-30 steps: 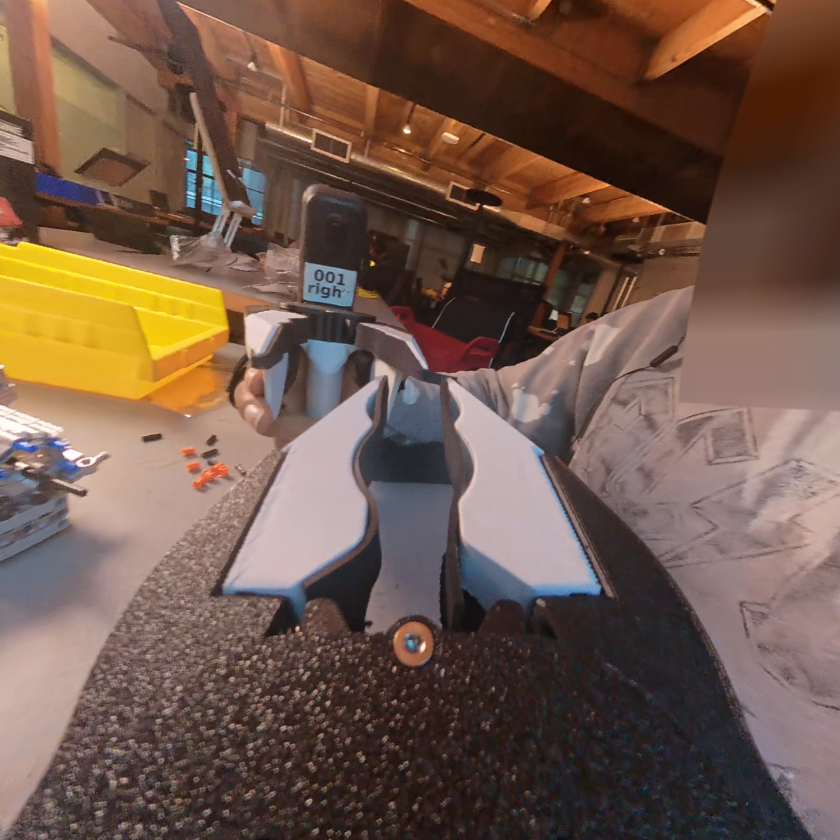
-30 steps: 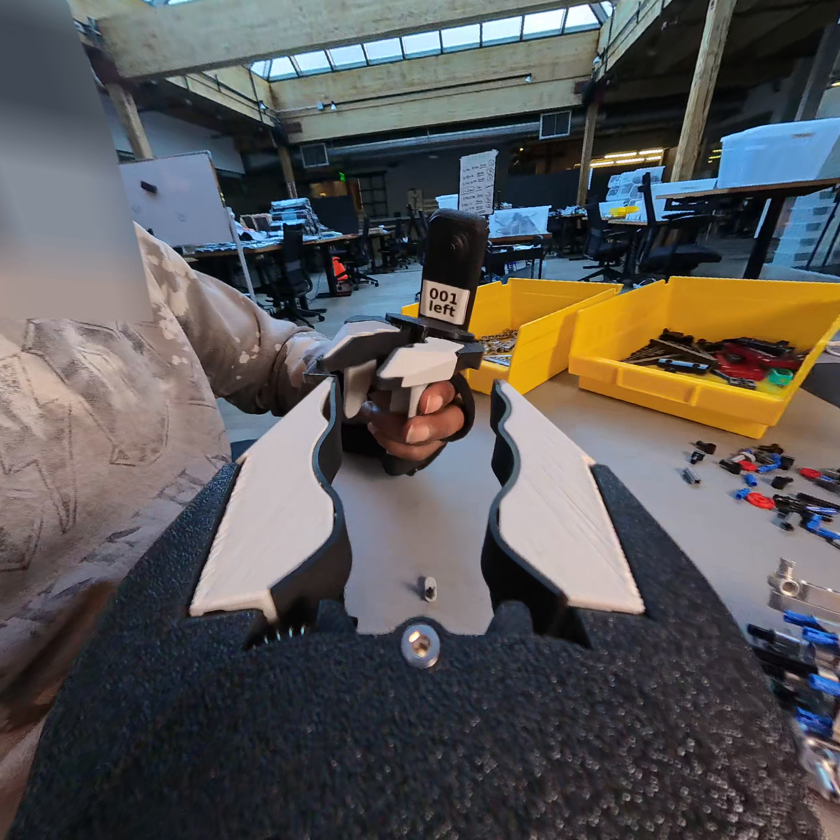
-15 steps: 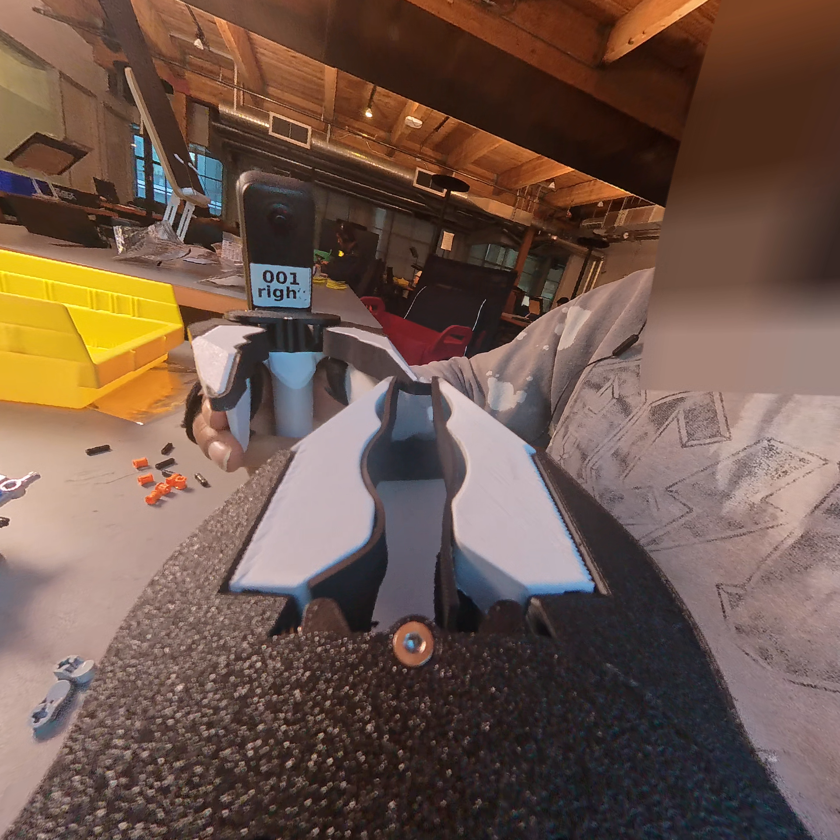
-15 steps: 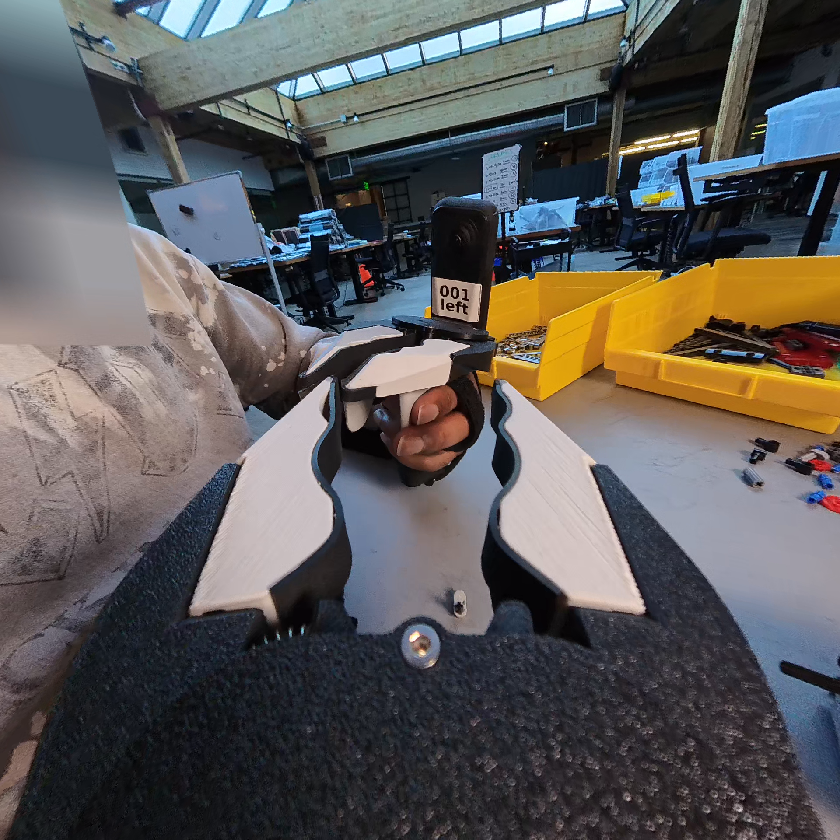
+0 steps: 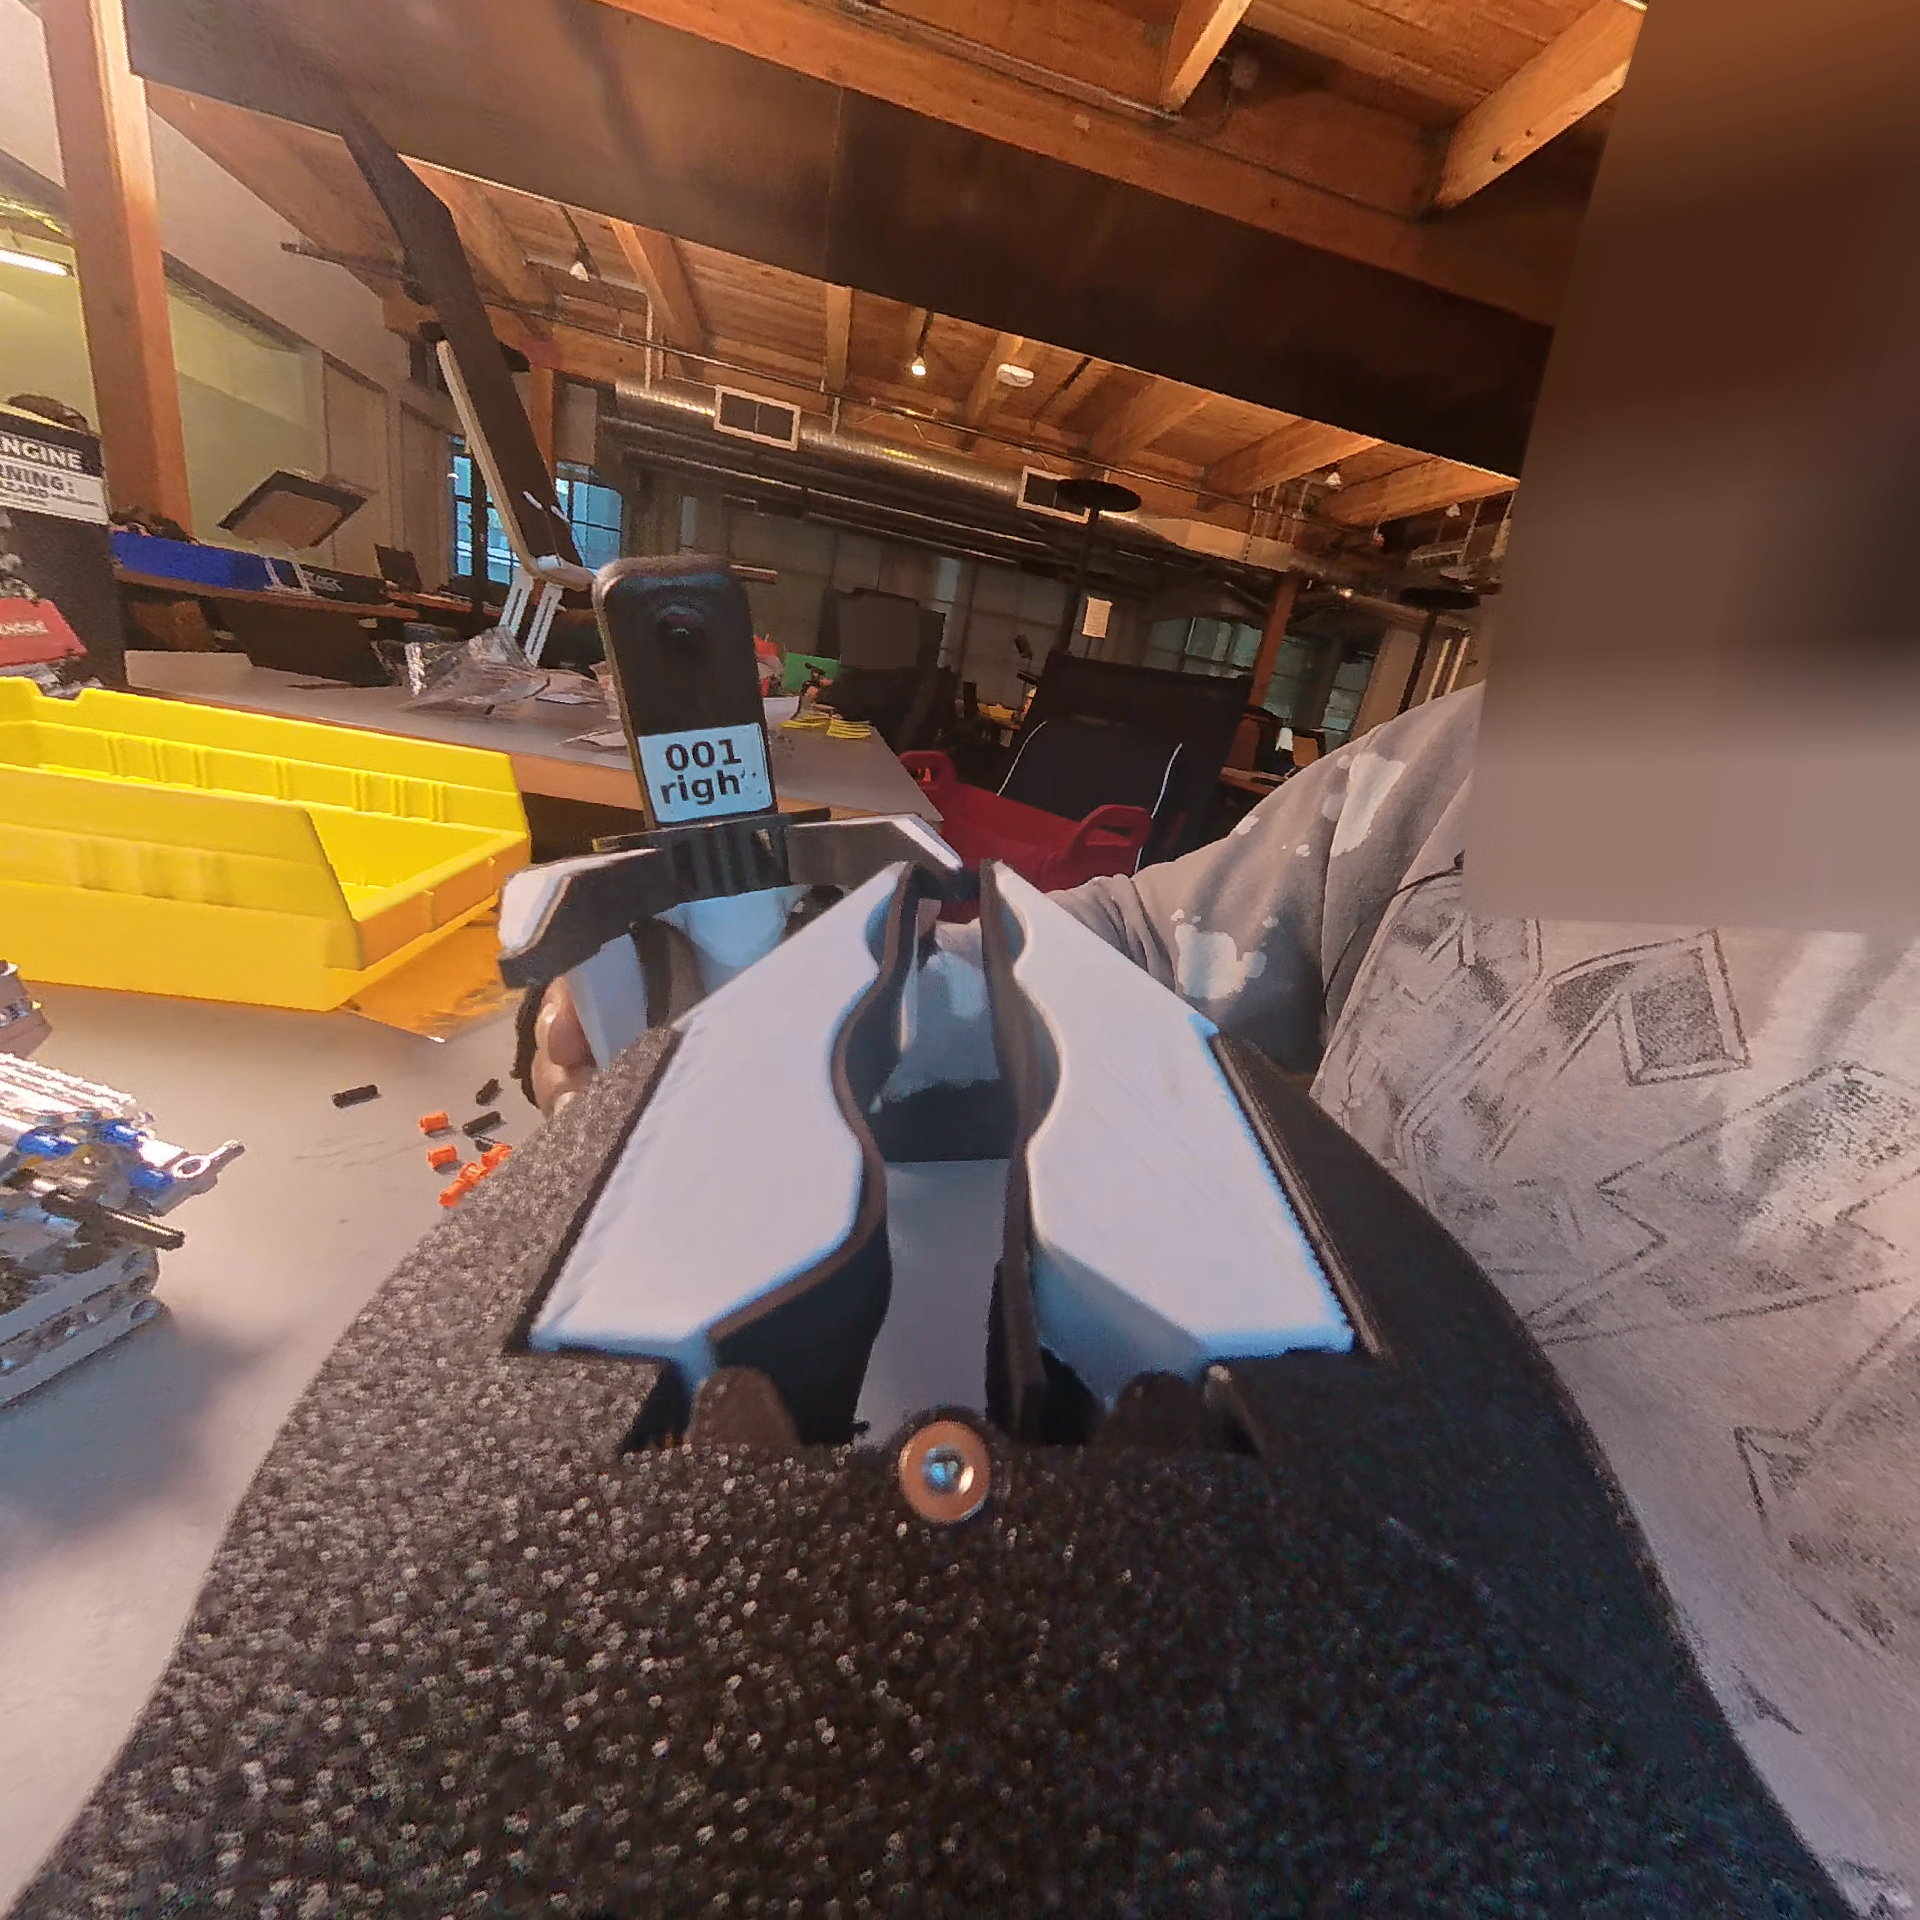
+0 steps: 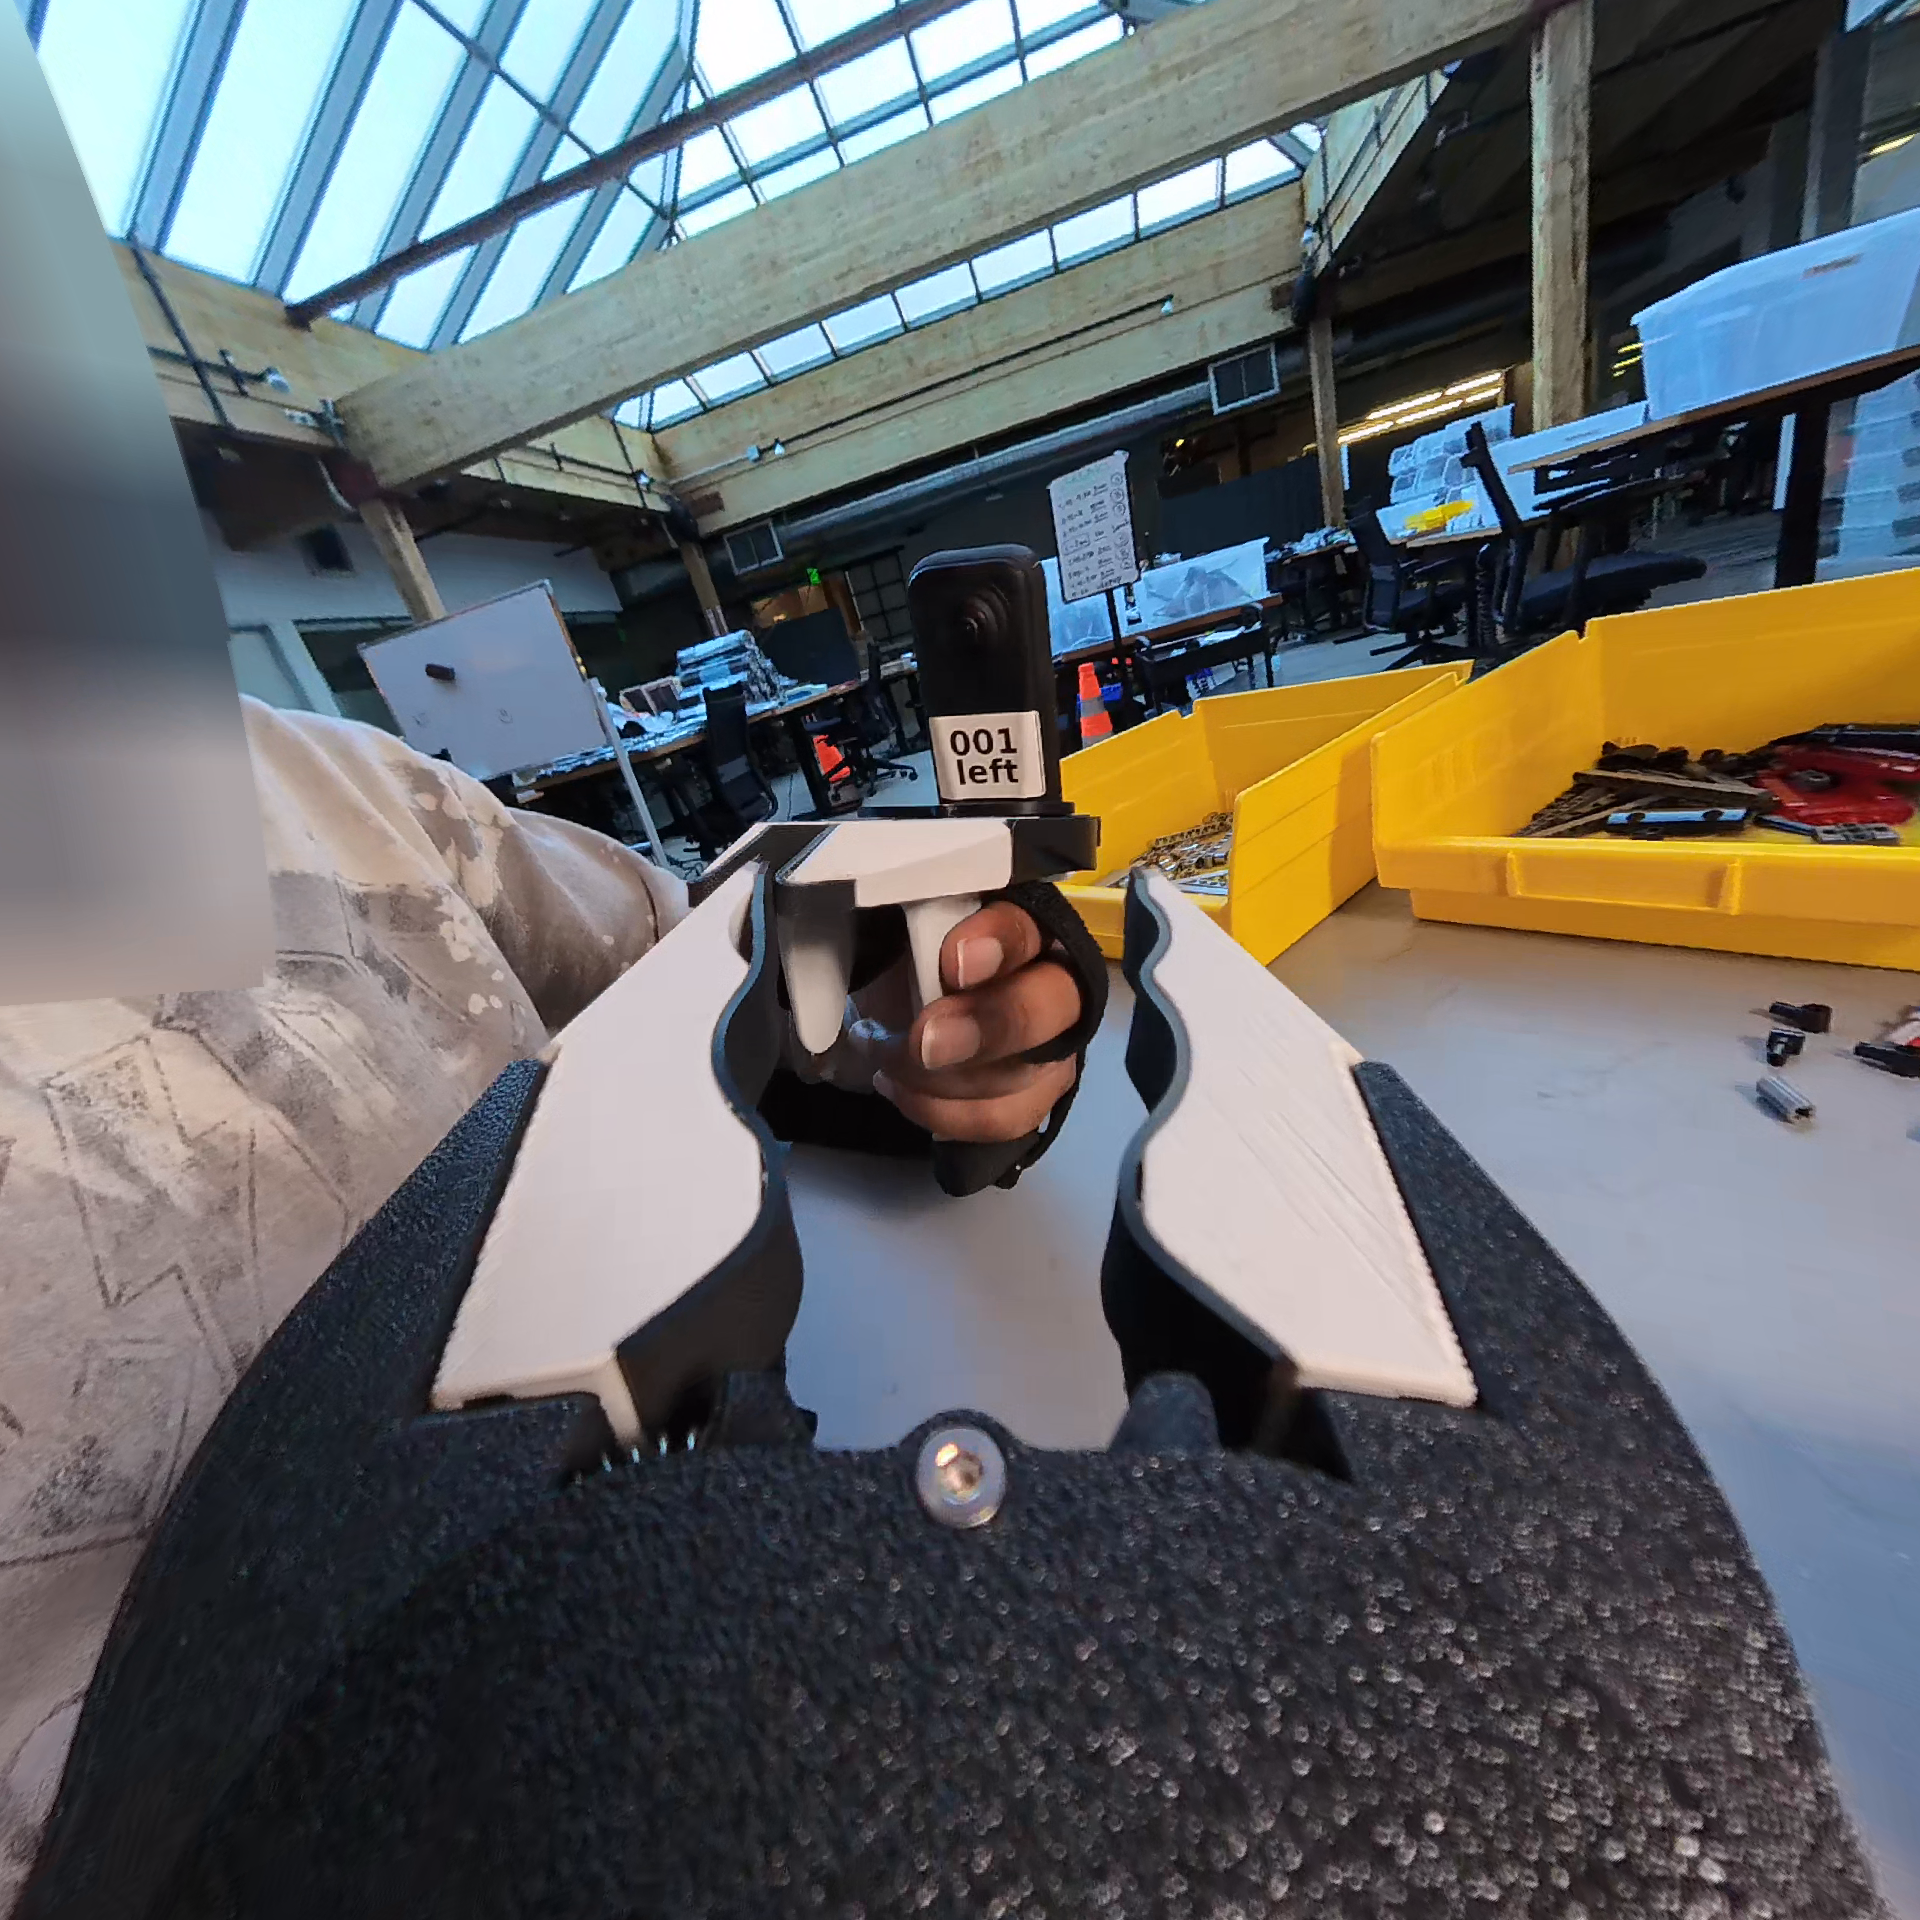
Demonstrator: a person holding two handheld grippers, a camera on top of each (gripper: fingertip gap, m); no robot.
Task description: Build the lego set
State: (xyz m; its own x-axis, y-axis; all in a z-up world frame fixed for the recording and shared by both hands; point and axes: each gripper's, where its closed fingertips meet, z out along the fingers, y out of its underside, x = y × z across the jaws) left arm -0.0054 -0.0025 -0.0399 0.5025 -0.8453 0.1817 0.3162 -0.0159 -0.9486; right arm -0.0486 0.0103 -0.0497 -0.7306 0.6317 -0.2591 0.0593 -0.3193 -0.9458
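My left gripper (image 5: 948, 888) has its white fingers (image 5: 748, 1122) almost together, with nothing between them. It is held above the grey table (image 5: 260, 1299) and points at my right gripper (image 5: 727, 904), which a hand holds just beyond its tips. My right gripper (image 6: 945, 904) is open and empty, its white fingers (image 6: 1278, 1174) wide apart. It points back at the left gripper (image 6: 868, 966), gripped by a hand (image 6: 987, 1029) close ahead. Each gripper carries a black camera with a white label on top.
Yellow bins stand on the table: one at the left (image 5: 260, 883), two at the right (image 6: 1247, 790) (image 6: 1662, 831), holding dark and red parts. A grey-and-blue brick assembly (image 5: 62, 1195) and small orange and black pieces (image 5: 468, 1153) lie nearby. A person's patterned grey sleeve (image 6: 312, 987) is close.
The left view has swung back left, so the brick assembly shows again. The right view has tilted upward, showing more skylight. Both grippers keep the same finger openings.
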